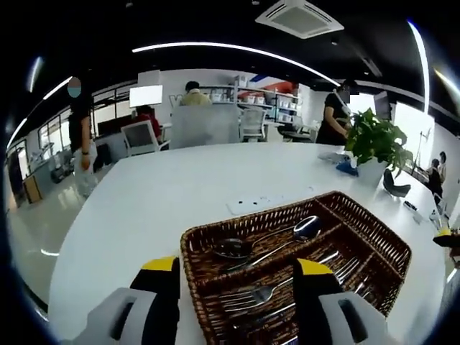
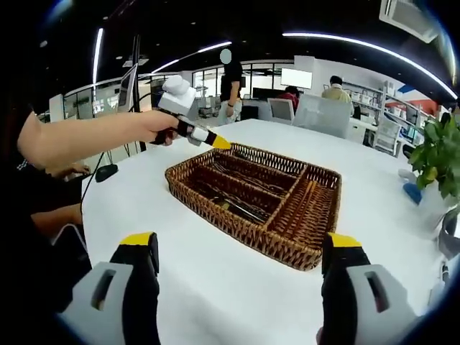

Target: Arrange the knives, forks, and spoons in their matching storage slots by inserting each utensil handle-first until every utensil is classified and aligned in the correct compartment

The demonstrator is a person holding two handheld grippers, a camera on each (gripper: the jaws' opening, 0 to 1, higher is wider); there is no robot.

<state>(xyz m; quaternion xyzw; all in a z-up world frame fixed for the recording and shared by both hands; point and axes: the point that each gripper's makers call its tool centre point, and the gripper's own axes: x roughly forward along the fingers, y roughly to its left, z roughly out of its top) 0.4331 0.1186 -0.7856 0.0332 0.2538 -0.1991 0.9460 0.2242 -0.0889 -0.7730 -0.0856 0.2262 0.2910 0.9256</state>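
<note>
A wicker tray [image 2: 253,198] with several compartments rests on the white bench [image 2: 215,287]. Left gripper view: two spoons [image 1: 267,239] lie in the far compartment and forks [image 1: 287,284] in the nearer one, between the wide-spread jaws of the left tool [image 1: 241,284], which holds nothing. Right gripper view: the right tool [image 2: 241,262] stands wide and empty, short of the tray; a hand [image 2: 159,126] holds the left tool [image 2: 215,141] above the tray's far corner. A potted plant [image 1: 374,147] stands beyond the tray.
</note>
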